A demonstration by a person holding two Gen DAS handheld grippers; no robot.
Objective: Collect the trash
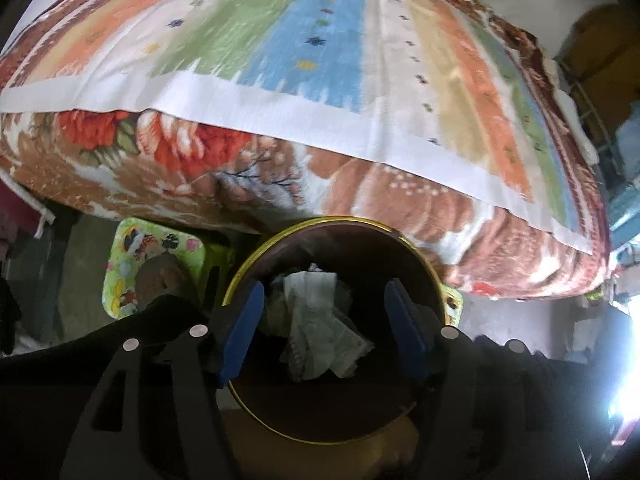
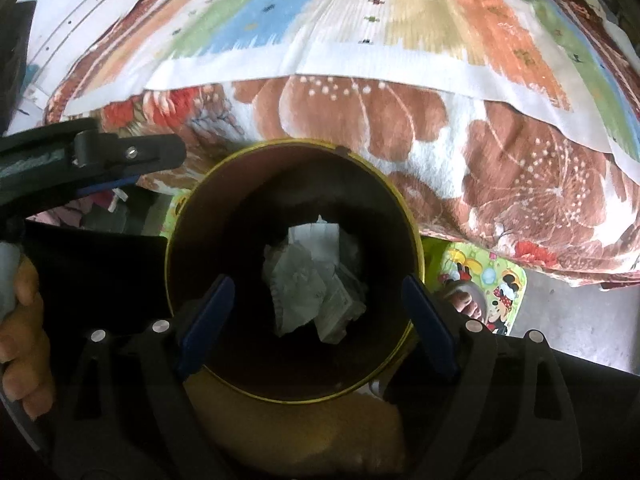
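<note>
Lying in the bin, crumpled paper sits below spread fingers.

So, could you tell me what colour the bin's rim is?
Yellow-gold, around the dark bin rim; clearest in the right wrist view.

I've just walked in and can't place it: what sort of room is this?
Most likely a bedroom in a home. A bed with a striped cover and flowered blanket fills the view, with a round bin of crumpled paper beside it.
</note>
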